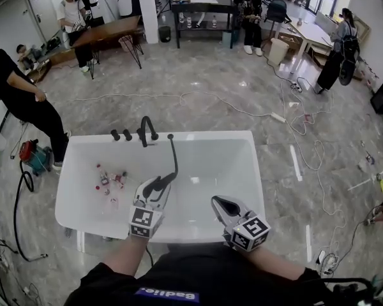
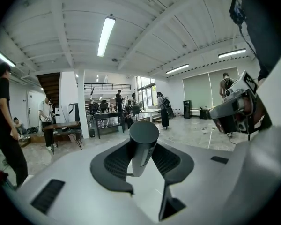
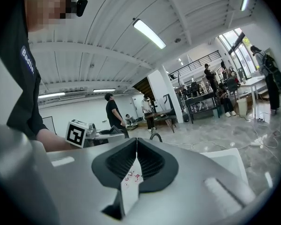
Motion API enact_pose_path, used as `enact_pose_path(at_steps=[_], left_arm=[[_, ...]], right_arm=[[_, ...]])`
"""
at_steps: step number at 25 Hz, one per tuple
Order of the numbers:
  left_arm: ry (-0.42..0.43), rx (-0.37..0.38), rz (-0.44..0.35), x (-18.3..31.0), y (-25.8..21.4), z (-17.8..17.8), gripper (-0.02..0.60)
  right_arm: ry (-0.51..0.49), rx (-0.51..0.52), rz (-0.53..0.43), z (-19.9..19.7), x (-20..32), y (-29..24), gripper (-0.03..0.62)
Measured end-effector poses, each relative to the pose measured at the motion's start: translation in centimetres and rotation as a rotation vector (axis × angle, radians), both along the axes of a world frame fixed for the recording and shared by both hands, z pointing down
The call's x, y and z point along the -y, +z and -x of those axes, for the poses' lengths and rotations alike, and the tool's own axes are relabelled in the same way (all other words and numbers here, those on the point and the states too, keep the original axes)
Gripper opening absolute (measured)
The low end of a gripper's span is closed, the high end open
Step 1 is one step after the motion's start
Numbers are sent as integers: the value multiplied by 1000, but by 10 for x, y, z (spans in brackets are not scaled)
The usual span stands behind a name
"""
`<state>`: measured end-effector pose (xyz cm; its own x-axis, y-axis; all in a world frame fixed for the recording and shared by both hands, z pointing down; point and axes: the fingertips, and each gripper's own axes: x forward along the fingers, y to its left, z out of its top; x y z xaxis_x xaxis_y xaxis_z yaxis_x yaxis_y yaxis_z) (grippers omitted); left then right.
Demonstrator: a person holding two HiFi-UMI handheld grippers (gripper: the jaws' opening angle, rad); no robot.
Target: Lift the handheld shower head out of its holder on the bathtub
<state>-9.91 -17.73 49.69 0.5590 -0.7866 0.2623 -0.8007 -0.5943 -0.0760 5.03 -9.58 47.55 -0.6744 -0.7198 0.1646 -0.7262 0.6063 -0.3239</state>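
Observation:
The black handheld shower head is held above the inside of the white bathtub. Its dark hose runs up to the far rim beside the black faucet. My left gripper is shut on the shower head's handle. In the left gripper view the dark cylinder stands clamped between the two pads of the left gripper. My right gripper hovers over the tub's near right side, shut with nothing in it. Its jaws meet at the tips in the right gripper view.
Several small bottles lie in the tub's left end. Two black knobs sit on the far rim left of the faucet. A person in black stands at the left. Cables trail over the marble floor.

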Motion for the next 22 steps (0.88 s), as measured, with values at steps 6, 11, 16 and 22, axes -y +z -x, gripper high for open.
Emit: enact_pose_path(at_steps=[6,11,16,22], left_arm=[[16,-28,-7,-37,-17,-8,136],[53,-56,-5,-59,-38,-24,137],[108,-72,-41,-79,-61,-41,137],[156,-53,-86,-89,-81,-48,137]], right_arm=[[-43,-67,10,13,0,2,3],[-86,-91,-18,27,2,-7,3],[-122,-105,-46,42,-1,-15,2],[-145,-98,-65,50,-5,-22,2]])
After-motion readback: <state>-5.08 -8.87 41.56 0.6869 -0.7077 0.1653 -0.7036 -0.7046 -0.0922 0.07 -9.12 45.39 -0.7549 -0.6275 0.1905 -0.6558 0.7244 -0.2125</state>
